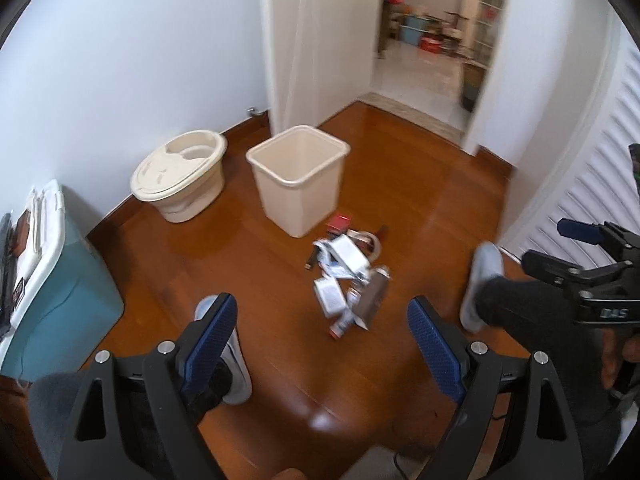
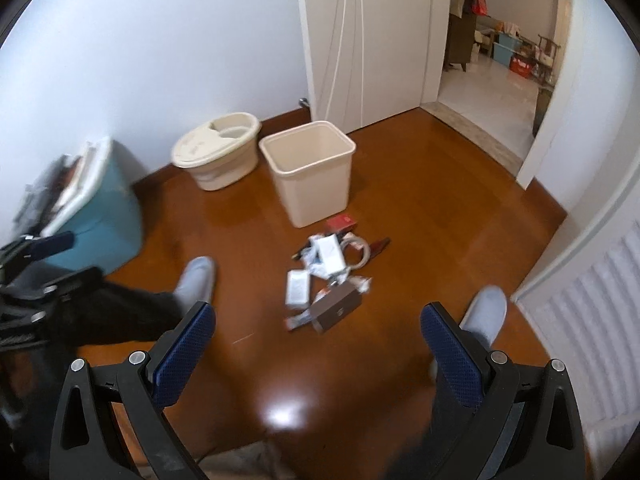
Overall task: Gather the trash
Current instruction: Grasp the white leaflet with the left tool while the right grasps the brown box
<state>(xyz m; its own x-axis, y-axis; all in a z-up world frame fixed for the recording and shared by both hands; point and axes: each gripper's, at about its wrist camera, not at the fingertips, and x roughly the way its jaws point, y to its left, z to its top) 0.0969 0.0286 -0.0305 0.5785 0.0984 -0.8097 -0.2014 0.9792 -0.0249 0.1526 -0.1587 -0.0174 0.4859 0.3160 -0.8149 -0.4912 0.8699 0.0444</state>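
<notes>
- Lying on the brown wood floor is a pile of trash; it sits just in front of the square cream bin, with small boxes, wrappers and a white cord all mixed up
- a round cream tub stands just left of the bin; a blue box sits further left of the bin, by the wall
- the left gripper has its jaws wide apart and holds nothing
- the right gripper is wide apart too, holding nothing; both hang above the floor, on the near side of the pile from the bin

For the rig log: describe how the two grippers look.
Both the left gripper and right gripper share one build: black plastic frames with triangular cut-outs, silver round bolts, and jaws faced with dark blue textured pads. White lettering marks the right gripper's side.
</notes>
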